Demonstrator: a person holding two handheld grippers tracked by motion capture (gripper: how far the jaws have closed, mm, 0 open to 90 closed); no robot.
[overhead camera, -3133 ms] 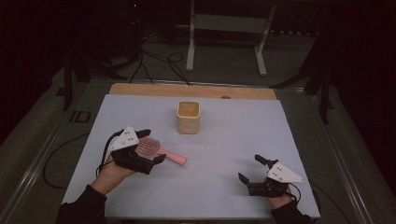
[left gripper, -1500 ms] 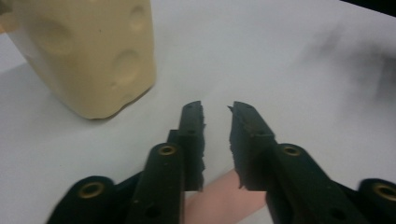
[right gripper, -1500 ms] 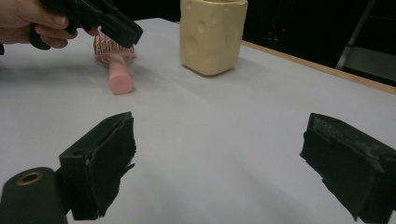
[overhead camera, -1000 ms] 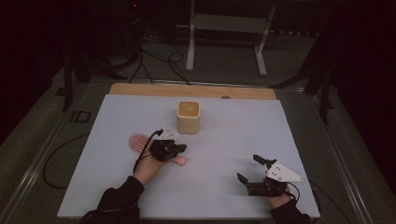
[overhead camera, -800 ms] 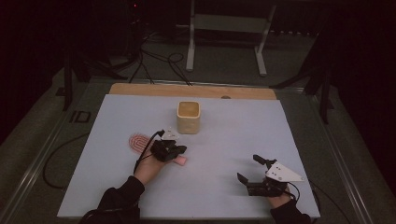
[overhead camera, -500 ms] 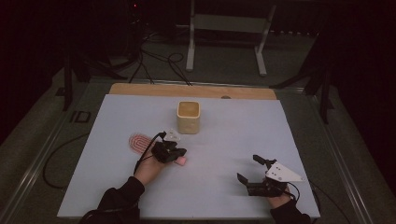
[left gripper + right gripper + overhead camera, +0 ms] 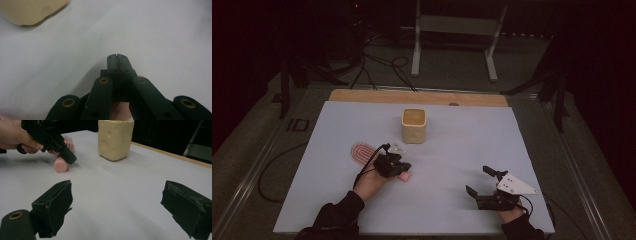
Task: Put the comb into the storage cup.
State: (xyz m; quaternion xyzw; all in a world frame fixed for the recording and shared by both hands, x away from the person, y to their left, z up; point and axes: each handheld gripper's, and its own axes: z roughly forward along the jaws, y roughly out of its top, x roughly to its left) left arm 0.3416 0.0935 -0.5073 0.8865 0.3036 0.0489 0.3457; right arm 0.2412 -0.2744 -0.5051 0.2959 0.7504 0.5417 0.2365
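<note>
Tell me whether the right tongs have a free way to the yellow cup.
Probably yes: the right tongs stand open, and bare table lies between them and the yellow cup. The left tongs and pink brush sit off to the side.

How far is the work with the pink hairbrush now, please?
Done: little; the pink hairbrush lies flat on the table, apart from the beige holder. In hand: the left gripper, jaws shut, at its handle. Left: lifting it. The right gripper waits open.
</note>
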